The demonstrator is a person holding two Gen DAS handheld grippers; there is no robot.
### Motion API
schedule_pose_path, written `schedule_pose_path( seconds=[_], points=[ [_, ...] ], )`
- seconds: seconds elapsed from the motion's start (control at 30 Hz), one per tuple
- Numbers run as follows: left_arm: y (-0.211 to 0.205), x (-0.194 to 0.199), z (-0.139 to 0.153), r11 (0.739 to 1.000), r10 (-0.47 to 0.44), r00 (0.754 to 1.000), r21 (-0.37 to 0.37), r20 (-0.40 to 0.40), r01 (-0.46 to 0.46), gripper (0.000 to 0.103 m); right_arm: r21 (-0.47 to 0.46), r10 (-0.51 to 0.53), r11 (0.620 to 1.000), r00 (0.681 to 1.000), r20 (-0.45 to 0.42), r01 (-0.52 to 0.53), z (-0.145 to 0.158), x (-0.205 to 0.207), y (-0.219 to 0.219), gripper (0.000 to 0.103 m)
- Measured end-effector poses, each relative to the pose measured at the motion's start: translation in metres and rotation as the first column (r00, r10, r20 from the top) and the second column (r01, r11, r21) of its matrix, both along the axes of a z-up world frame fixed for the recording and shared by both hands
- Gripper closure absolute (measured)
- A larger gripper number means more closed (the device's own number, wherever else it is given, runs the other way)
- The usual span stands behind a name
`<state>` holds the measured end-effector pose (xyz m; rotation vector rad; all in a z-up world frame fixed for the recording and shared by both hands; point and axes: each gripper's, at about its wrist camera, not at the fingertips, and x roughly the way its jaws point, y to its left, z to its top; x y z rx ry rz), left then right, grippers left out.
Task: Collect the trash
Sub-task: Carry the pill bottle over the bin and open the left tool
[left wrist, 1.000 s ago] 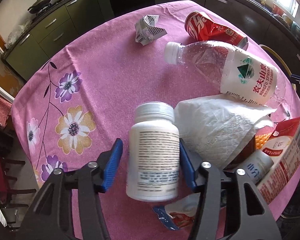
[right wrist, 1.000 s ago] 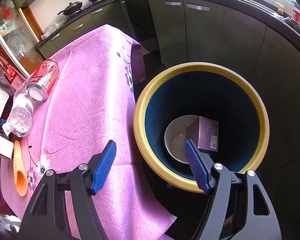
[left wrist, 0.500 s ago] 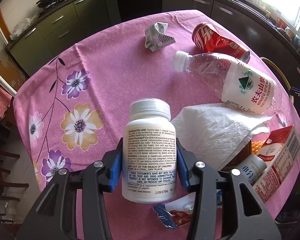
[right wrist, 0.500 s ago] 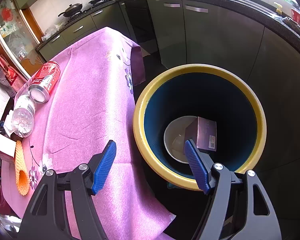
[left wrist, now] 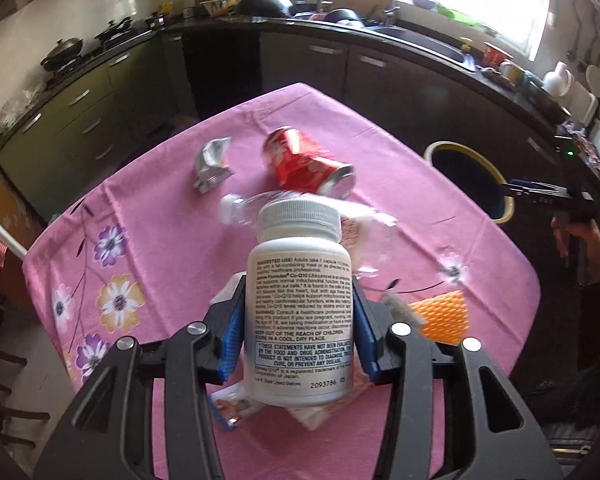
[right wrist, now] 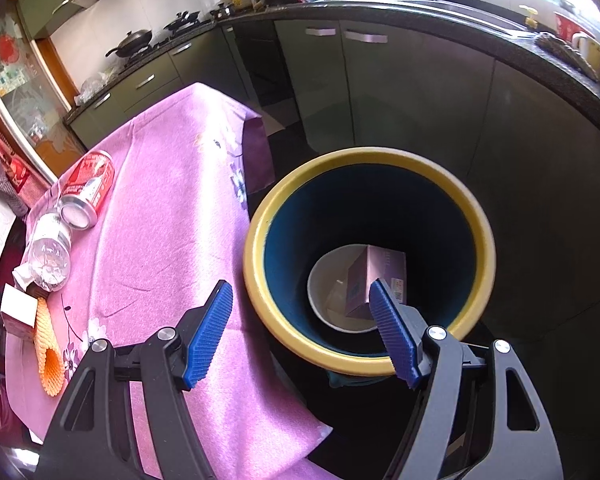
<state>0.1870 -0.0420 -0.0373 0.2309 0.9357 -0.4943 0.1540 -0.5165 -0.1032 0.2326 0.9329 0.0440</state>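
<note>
My left gripper is shut on a white pill bottle with a printed label, held upright well above the pink tablecloth. Below it on the table lie a crushed red can, a clear plastic bottle, a crumpled silver wrapper and an orange foam net. My right gripper stands open with nothing between its blue pads, above the near rim of the yellow-rimmed bin. Inside the bin lie a white bowl and a pink box.
The bin stands on the floor beside the table's right edge. Dark kitchen cabinets and a cluttered counter ring the room. In the right wrist view the can, bottle, a small carton and the net line the table's left side.
My left gripper closed on the pill bottle and lifted it off the table, rising and tilting up so the kitchen shows. The right gripper shifted slightly over the bin.
</note>
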Motion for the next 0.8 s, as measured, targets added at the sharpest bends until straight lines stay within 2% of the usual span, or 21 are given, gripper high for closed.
schedule_pose_path(
  seconds=[0.1, 0.23, 0.3, 0.43, 0.53, 0.63, 0.77, 0.8],
  points=[
    [-0.050, -0.002, 0.010, 0.992, -0.119, 0.993, -0.036, -0.015, 0.118, 0.058, 0.007, -0.039, 0.999, 0.999, 0.022, 0.039, 0.004, -0.011, -0.019, 0.033],
    [-0.129, 0.009, 0.012, 0.962, -0.271, 0.961, -0.058, -0.054, 0.268, 0.058, 0.030, -0.087, 0.996, 0.995, 0.051, 0.085, 0.008, -0.031, -0.045, 0.033],
    [-0.172, 0.020, 0.006, 0.942, -0.335, 0.938, -0.060, -0.086, 0.331, 0.058, 0.043, -0.110, 0.993, 0.992, 0.059, 0.108, 0.009, -0.044, -0.059, 0.033],
    [-0.250, 0.041, -0.019, 0.916, -0.401, 0.906, -0.050, -0.137, 0.398, 0.058, 0.069, -0.158, 0.986, 0.986, 0.061, 0.153, 0.006, -0.070, -0.086, 0.033],
    [-0.303, 0.056, -0.042, 0.902, -0.430, 0.886, -0.037, -0.176, 0.430, 0.058, 0.095, -0.199, 0.977, 0.978, 0.068, 0.192, 0.005, -0.090, -0.106, 0.033],
    [-0.347, 0.070, -0.070, 0.898, -0.432, 0.876, -0.007, -0.213, 0.441, 0.058, 0.123, -0.234, 0.967, 0.970, 0.073, 0.224, 0.003, -0.107, -0.123, 0.033],
    [-0.384, 0.089, -0.107, 0.917, -0.381, 0.888, 0.016, -0.258, 0.399, 0.058, 0.145, -0.255, 0.959, 0.965, 0.065, 0.244, -0.003, -0.119, -0.136, 0.031],
    [-0.389, 0.094, -0.114, 0.925, -0.362, 0.896, 0.022, -0.256, 0.380, 0.054, 0.147, -0.256, 0.958, 0.965, 0.062, 0.245, -0.004, -0.120, -0.137, 0.031]
  ],
)
